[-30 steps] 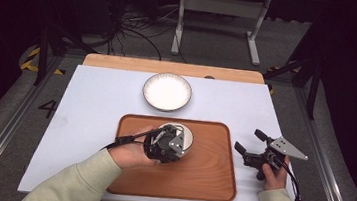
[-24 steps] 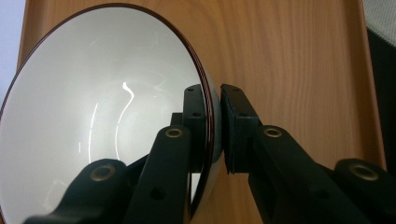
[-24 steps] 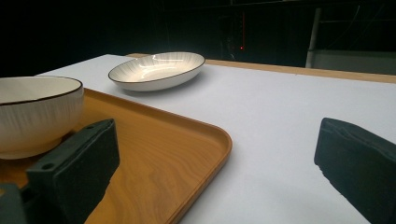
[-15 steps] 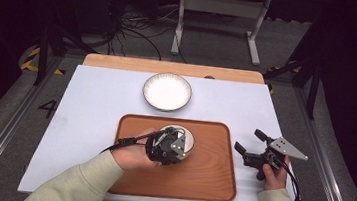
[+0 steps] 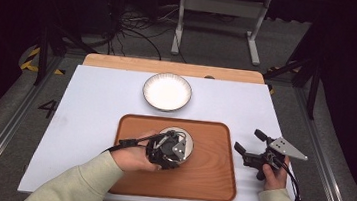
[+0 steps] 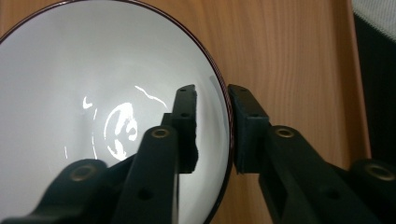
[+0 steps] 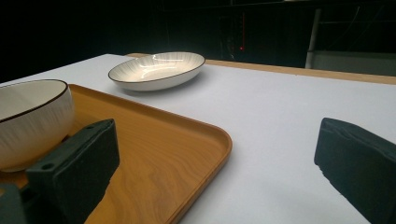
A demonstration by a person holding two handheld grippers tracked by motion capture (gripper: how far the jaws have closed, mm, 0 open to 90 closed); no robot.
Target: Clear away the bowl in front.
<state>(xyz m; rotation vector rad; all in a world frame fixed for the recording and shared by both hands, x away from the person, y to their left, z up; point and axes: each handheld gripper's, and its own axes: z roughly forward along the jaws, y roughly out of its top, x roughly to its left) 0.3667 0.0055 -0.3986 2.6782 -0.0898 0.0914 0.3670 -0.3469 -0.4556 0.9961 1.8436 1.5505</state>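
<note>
A small white bowl (image 5: 186,136) with a dark rim stands on the wooden tray (image 5: 208,176). My left gripper (image 5: 174,148) points down over the bowl's near edge. In the left gripper view its jaws straddle the rim of the bowl (image 6: 93,93): one pad inside, one outside on the tray (image 6: 289,56) side. The jaws of the left gripper (image 6: 212,100) have just been opening, and a thin gap shows between the inner pad and the rim. My right gripper (image 5: 248,141) rests open on the white table to the right of the tray, holding nothing.
A shallow white plate (image 5: 167,91) lies on the white tabletop (image 5: 90,106) beyond the tray. In the right gripper view the plate (image 7: 156,70), the bowl (image 7: 32,116) and the tray's corner (image 7: 205,140) lie ahead and to the left. Dark floor and cables surround the table.
</note>
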